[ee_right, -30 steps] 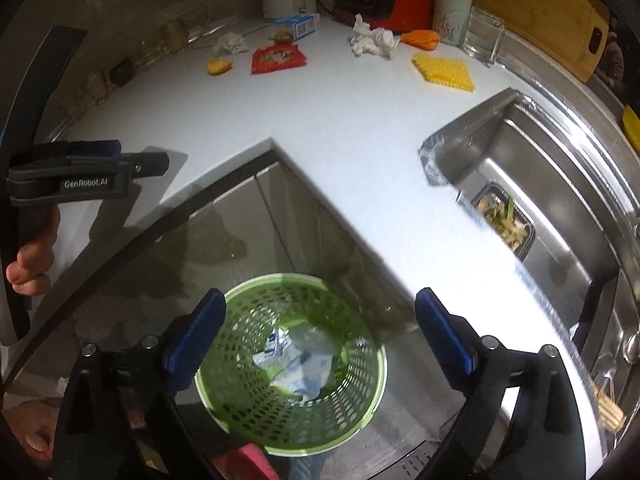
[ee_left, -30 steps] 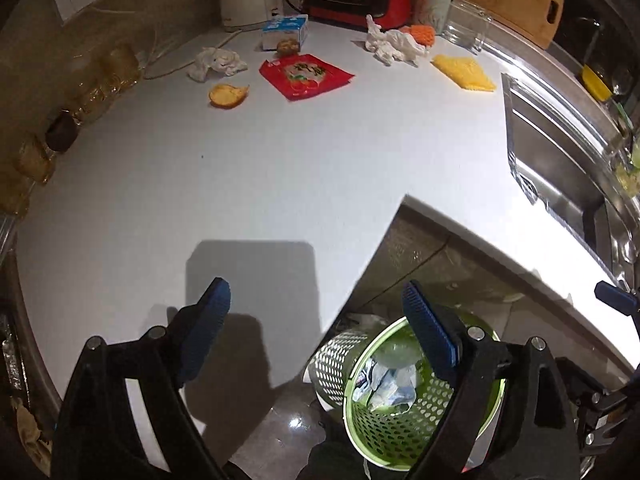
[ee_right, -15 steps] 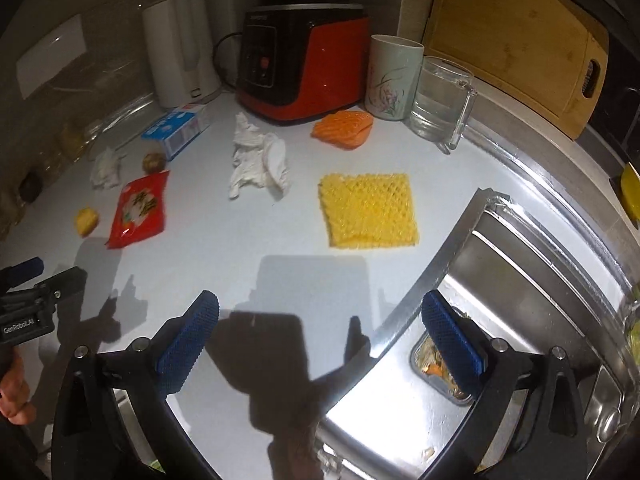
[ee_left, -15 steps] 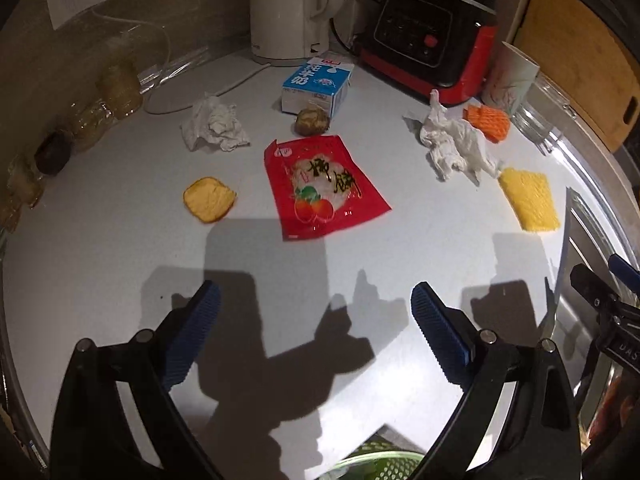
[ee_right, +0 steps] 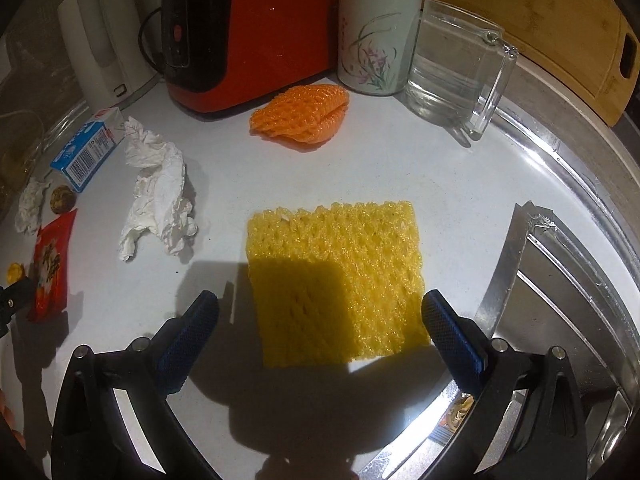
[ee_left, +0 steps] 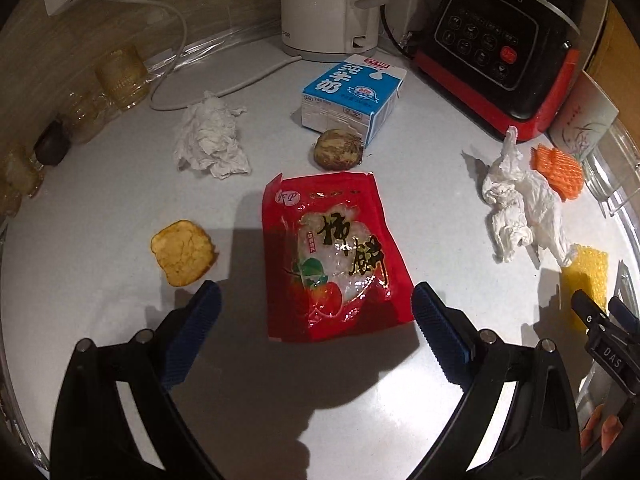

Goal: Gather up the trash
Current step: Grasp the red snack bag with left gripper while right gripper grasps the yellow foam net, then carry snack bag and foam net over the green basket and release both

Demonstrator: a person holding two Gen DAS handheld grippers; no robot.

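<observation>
My left gripper (ee_left: 316,304) is open and empty, its pads astride the near end of a red snack wrapper (ee_left: 336,256) lying flat on the white counter. Around it lie a yellow cracker piece (ee_left: 182,253), a crumpled tissue (ee_left: 212,142), a brown nut-like ball (ee_left: 338,149), a blue milk carton (ee_left: 354,94) and a twisted tissue (ee_left: 520,204). My right gripper (ee_right: 320,312) is open and empty over the near half of a yellow foam net (ee_right: 338,280). An orange foam net (ee_right: 304,116) and the twisted tissue (ee_right: 158,196) lie beyond.
A white kettle (ee_left: 328,4) and a red-black appliance (ee_left: 496,44) stand at the back. A flowered cup (ee_right: 376,36), a glass jug (ee_right: 456,68) and a wooden board (ee_right: 548,20) stand behind the nets. The steel sink (ee_right: 560,280) lies right. Glass jars (ee_left: 120,74) line the left wall.
Both grippers have moved from over the green bin forward and down across the counter. The left now straddles the red wrapper, the right the yellow net. Both stay open.
</observation>
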